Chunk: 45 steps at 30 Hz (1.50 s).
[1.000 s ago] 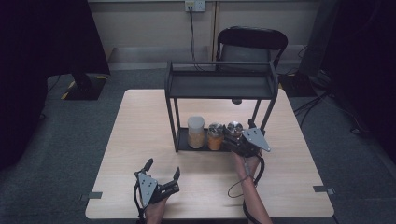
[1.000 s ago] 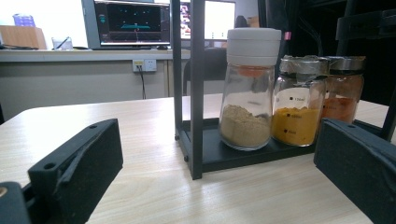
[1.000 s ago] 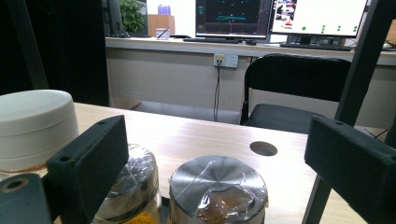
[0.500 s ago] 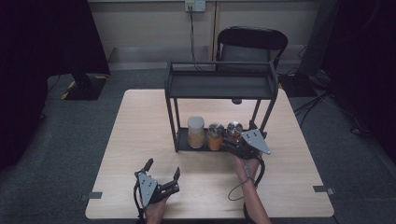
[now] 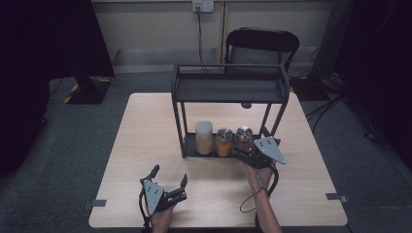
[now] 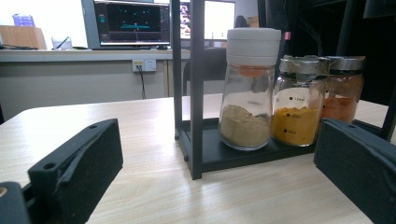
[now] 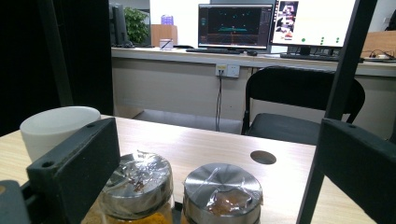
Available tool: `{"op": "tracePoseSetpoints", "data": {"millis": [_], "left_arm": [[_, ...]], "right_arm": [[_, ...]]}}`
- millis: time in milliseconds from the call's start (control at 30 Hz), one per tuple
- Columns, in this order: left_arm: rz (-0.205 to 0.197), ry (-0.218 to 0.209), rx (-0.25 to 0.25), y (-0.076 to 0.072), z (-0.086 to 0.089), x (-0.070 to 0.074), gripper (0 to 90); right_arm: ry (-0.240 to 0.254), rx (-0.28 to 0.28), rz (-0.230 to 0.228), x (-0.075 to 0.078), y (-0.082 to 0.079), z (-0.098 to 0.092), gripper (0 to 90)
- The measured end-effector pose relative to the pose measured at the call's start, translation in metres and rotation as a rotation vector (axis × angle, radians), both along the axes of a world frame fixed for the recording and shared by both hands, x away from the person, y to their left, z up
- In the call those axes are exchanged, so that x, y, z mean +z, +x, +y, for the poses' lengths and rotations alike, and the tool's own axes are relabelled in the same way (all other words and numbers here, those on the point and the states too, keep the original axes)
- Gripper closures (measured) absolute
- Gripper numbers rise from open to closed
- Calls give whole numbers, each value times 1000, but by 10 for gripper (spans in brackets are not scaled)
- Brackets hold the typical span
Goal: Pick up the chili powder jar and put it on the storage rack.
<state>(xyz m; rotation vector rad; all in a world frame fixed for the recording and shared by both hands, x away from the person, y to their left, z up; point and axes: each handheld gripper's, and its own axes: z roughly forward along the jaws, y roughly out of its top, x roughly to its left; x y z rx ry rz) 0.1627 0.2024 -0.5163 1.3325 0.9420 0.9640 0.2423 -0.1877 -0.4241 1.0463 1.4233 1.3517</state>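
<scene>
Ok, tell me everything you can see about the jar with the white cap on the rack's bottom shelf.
The white-capped jar is clear glass, waisted below a tall, white, plastic-looking cap. Tan powder fills roughly its lower third, and something orange shows just under the cap. It stands upright on the black rack's bottom shelf, at the left end of a row of three, close beside or touching the yellow-powder jar. Neither gripper touches it.

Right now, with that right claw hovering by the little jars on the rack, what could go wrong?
1. The three jars stand packed side by side on the bottom shelf; the open right gripper could nudge a neighbour while closing on one.
2. The rack's post is close beside one jaw and may be bumped.
3. The foil-wrapped lids look crinkled, so a grip there might slip.
</scene>
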Motion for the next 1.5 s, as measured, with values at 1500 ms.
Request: {"op": "tracePoseSetpoints", "data": {"millis": [1500], "left_arm": [[3, 1, -3, 1, 0, 1, 8]], "right_arm": [[45, -85, -12, -13, -59, -13, 0]]}}
